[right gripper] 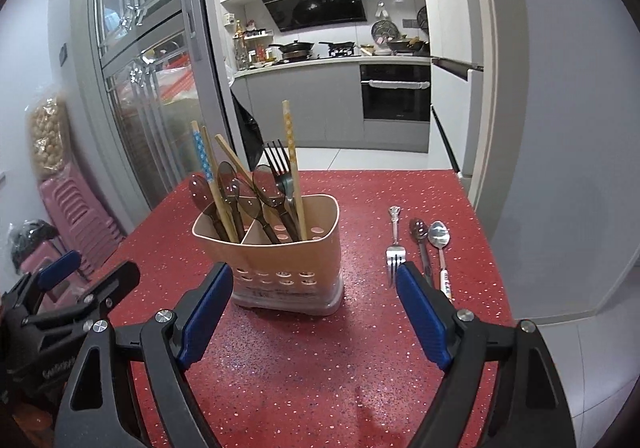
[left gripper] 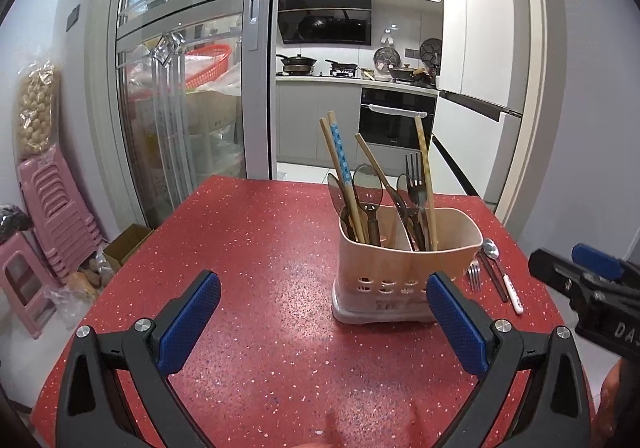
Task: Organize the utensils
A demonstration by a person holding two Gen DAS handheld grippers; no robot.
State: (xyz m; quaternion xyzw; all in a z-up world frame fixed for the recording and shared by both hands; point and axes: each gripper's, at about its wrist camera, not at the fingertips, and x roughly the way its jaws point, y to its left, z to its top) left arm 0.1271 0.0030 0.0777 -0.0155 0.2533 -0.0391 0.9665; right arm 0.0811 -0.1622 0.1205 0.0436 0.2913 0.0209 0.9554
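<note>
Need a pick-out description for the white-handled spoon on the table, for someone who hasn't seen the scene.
On the red speckled table, look to the right of the beige utensil holder, where three utensils lie side by side. The white-handled spoon is the rightmost, beyond the silver fork and the dark spoon. It alone has a shiny metal bowl and a white patterned handle.

We hold both grippers low and angled downward, side by side. Our left gripper (left gripper: pixel 324 304) has its blue-padded fingers (left gripper: pixel 188 324) spread wide, with nothing between them. Our right gripper (right gripper: pixel 314 304) also stands wide, its pads (right gripper: pixel 420 316) clamping nothing. Each gripper's tip shows at the edge of the other's view.
</note>
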